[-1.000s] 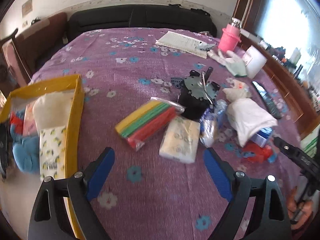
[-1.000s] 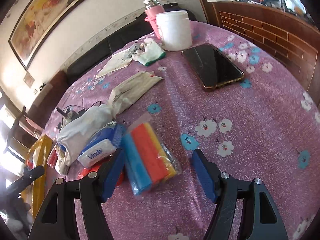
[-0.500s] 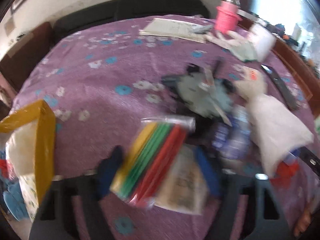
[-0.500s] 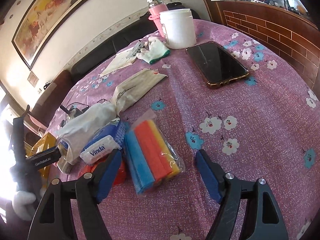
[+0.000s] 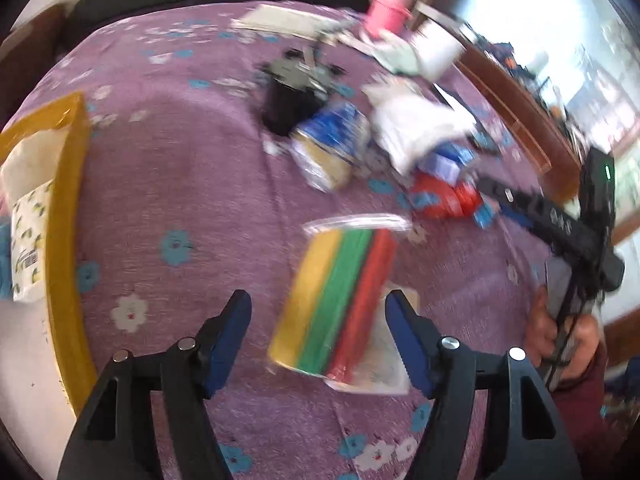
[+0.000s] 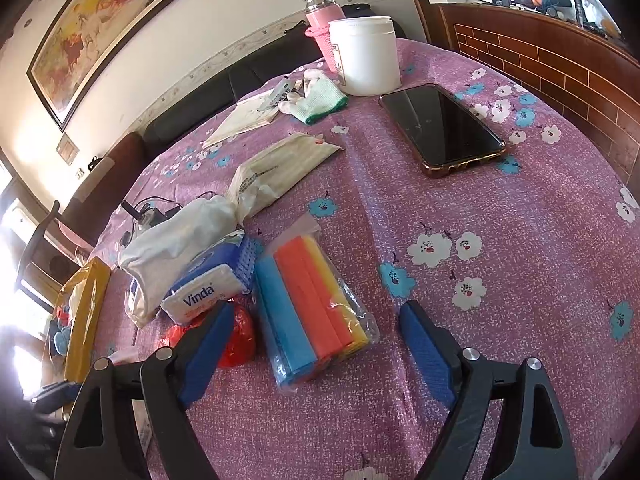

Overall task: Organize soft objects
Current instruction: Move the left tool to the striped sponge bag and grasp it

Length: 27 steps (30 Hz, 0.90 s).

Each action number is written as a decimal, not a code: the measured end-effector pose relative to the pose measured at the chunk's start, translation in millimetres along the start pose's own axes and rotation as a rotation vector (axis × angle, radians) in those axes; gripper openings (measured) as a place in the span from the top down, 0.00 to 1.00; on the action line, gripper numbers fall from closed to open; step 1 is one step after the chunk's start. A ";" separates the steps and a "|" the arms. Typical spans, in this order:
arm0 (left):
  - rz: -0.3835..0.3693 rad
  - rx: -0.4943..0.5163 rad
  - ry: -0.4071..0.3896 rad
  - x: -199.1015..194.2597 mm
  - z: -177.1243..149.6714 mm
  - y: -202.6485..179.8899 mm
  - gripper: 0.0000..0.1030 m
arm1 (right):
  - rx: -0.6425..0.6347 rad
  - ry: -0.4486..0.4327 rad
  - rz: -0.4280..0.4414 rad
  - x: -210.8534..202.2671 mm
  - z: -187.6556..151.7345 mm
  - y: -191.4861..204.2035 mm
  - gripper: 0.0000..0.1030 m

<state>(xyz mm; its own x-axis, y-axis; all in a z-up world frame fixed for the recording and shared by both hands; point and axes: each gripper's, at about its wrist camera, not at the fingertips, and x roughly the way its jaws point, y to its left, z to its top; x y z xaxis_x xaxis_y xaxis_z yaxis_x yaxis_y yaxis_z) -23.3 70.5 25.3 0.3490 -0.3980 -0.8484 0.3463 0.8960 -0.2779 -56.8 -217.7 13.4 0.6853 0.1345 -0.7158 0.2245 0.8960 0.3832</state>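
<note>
Between the spread fingers of the left gripper (image 5: 318,334), just reopened, lies an unpinched sponge pack (image 5: 340,300): centre it, then close evenly on both long sides.

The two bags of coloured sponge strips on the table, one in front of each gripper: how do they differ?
The left-hand pack shows yellow, green and red strips and rests partly on a white tissue packet. The right-hand pack shows blue, orange and yellow strips and lies flat on the tablecloth. Both sit in clear plastic, ungripped.

Both wrist views look steeply down, close over the purple tablecloth (image 5: 180,168) — sharing its cluttered middle.
</note>
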 end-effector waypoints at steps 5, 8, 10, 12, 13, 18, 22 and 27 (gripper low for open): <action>0.017 -0.036 -0.003 11.1 5.0 4.9 0.34 | 0.001 0.000 0.003 -0.2 -0.2 -0.1 0.15; 0.108 -0.017 -0.041 13.9 8.5 2.3 0.36 | 0.001 -0.001 0.004 -0.2 -0.3 0.1 0.15; 0.226 -0.045 -0.079 13.3 13.9 12.8 0.50 | 0.001 -0.001 0.004 -0.2 -0.2 0.1 0.15; 0.263 -0.084 -0.085 12.8 17.7 24.0 0.54 | 0.001 -0.001 0.005 -0.2 -0.2 0.1 0.15; 0.252 -0.093 -0.074 14.6 18.4 26.9 0.54 | 0.001 0.000 0.006 -0.1 -0.2 0.2 0.14; 0.307 0.020 -0.073 24.0 13.7 7.7 0.30 | -0.003 0.001 0.010 0.4 -0.4 0.9 0.12; 0.292 0.052 -0.102 28.6 2.1 -9.3 0.16 | -0.003 0.001 0.010 0.2 -0.6 0.8 0.12; 0.213 0.059 -0.129 17.2 -7.6 -15.9 0.64 | -0.014 0.003 0.010 1.2 -0.2 2.3 0.10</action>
<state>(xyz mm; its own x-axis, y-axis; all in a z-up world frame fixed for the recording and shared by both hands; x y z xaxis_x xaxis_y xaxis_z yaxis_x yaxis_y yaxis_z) -29.4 50.9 11.6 0.5267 -0.2267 -0.8193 0.3019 0.9508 -0.0691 -55.6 -215.4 13.3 0.6852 0.1453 -0.7137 0.2072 0.9005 0.3823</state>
